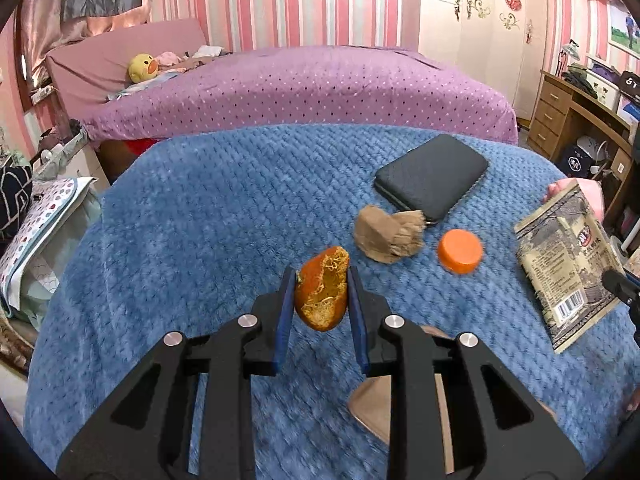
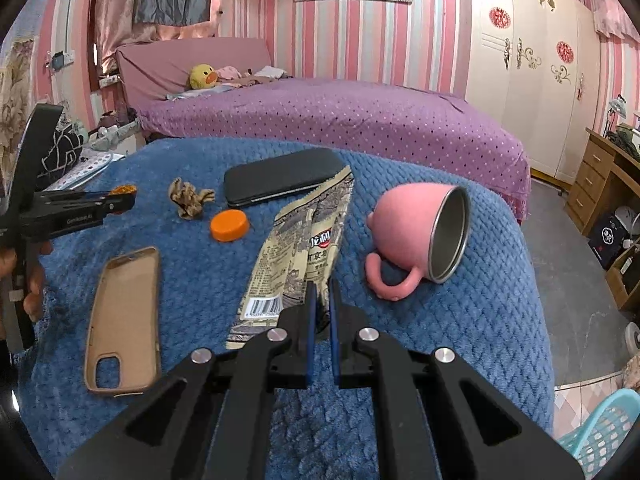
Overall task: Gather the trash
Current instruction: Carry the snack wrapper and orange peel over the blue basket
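Left wrist view
Left gripper (image 1: 321, 280): its 2 blue-padded fingers pinch the orange peel (image 1: 321, 294) between them, lifted clear of the blue blanket (image 1: 200, 216).
Crumpled brown paper (image 1: 388, 237): lies on the blanket ahead and to the right of the peel, touching the near corner of the black phone (image 1: 432, 176).
Orange bottle cap (image 1: 460, 250): on the blanket just right of the paper, apart from it.
Snack wrapper (image 1: 568, 264): at the right edge, tilted up off the blanket.

Right wrist view
Right gripper (image 2: 322, 292): fingers pressed close on the lower edge of the snack wrapper (image 2: 304, 240), which stands up off the blanket (image 2: 480, 320).
Left gripper (image 2: 120, 196): at the left edge, holding the orange peel (image 2: 125, 189) at its tips.
Crumpled brown paper (image 2: 188, 200): near the black phone (image 2: 280, 182).
Orange bottle cap (image 2: 230, 225): between the paper and the wrapper.
Tan phone case (image 2: 124, 324): flat, open side up, left of the wrapper.
Pink cup (image 2: 420, 236): on its side, mouth facing right, handle down.
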The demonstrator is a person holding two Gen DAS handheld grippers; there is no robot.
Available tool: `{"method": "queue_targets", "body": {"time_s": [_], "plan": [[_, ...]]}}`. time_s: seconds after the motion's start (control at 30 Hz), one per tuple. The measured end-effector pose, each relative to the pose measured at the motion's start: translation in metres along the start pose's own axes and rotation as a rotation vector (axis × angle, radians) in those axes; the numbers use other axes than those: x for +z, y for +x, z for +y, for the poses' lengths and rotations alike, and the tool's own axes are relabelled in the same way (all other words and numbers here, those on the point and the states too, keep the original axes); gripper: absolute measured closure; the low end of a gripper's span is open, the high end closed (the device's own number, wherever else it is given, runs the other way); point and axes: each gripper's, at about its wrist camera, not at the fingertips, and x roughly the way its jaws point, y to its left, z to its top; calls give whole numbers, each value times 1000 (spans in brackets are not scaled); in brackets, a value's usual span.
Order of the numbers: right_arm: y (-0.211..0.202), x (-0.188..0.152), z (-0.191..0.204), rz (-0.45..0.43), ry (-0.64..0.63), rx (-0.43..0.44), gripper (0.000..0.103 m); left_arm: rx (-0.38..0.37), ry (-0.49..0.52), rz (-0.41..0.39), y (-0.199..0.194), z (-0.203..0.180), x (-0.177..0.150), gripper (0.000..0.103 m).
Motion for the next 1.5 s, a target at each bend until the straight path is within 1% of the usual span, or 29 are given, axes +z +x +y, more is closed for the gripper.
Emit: {"method": "queue_targets", "body": {"time_s": [0.23,0.5,0.63,0.7,0.9,1.03,1.1,1.2,1.33,1.5], "plan": [[-27,-1,-17,-31,18,-2,97,-8,24,-33,-22,-28,-4,79],[-65,-6,-46,-65,43,-18,97,-82,77,-58,-45,-78,-12,79],[-86,-11,-64,-79,59,-35,97,-133,89,-58,-55,-109,-18,79],[-99,-16,-77,-86,72,-49,97,-159,97,-52,-60,-128,-22,79],[-133,-29,-116,-97,114,-102,97,-234,110,-68,-81,-183,-32,79],[-158,-46,-148,-108,156,-152,97,-283,156,-87,-97,-234,-42,79],[-168,-55,-162,-104,163,-183,97,-303,173,-89,-101,-252,-47,79],[-185,-71,-185,-102,187,-225,97,-346,205,-82,-108,-287,-58,79],[-207,-94,-215,-93,223,-280,97,-394,233,-68,-114,-322,-70,79],[-222,-118,-247,-69,265,-324,97,-456,289,-26,-115,-373,-94,79]]}}
